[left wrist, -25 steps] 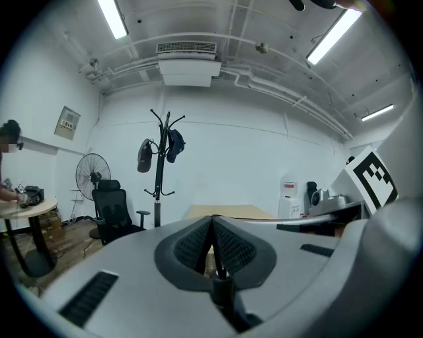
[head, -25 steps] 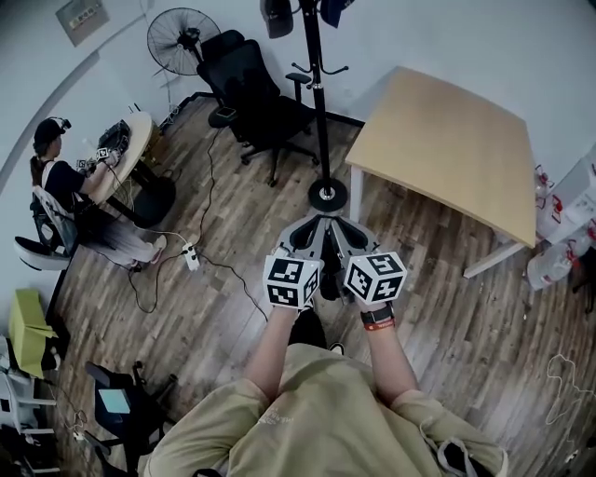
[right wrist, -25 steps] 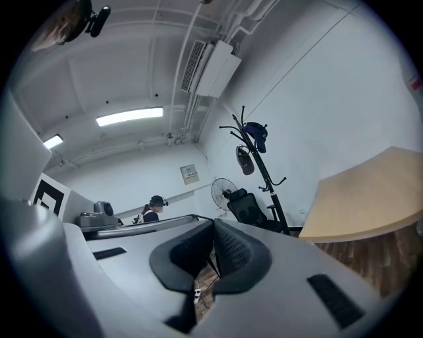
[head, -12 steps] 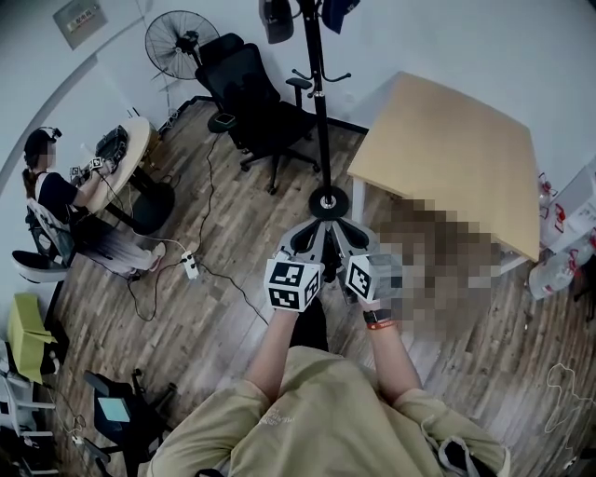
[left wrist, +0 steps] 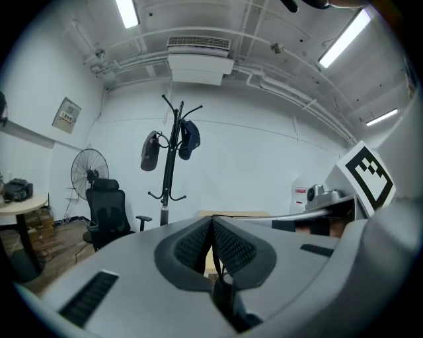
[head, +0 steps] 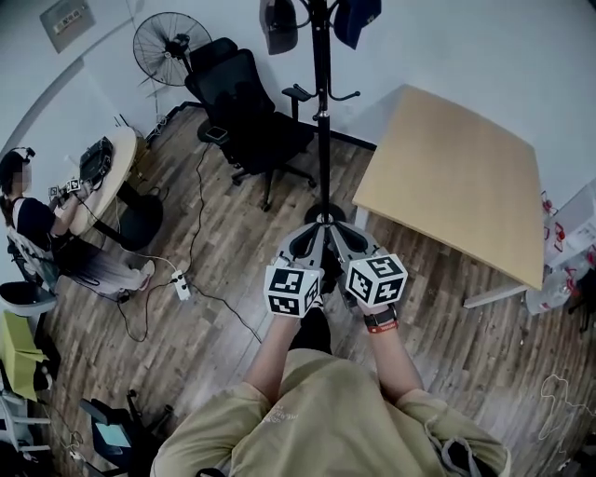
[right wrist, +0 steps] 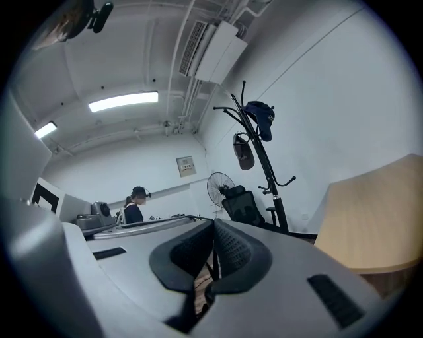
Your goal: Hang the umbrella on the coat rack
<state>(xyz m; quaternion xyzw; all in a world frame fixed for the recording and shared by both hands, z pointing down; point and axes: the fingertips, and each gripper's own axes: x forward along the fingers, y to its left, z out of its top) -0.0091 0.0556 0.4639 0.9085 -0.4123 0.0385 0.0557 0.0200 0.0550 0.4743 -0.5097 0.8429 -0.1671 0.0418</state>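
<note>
Wood-floor office (head: 214, 307); coat rack (head: 321, 121) at top centre carrying a cap (head: 358, 19) and a dark bag (head: 277, 23), black office chair (head: 247, 102) and fan (head: 168, 42) at upper left, light table (head: 456, 177) right, seated person (head: 28, 219) far left. Both forearms reach forward at frame centre, left gripper (head: 315, 231) and right gripper (head: 335, 231) side by side, tips converging toward the rack base. Each is clenched on a thin dark umbrella strap (left wrist: 216, 264). Umbrella (head: 310, 328) shows only as a dark bundle under the grippers between the forearms, mostly hidden

Black coat rack (head: 321, 112) is seen upright, upper hooks loaded; thin dark umbrella strap (left wrist: 215, 254) is clamped, running vertically.
</note>
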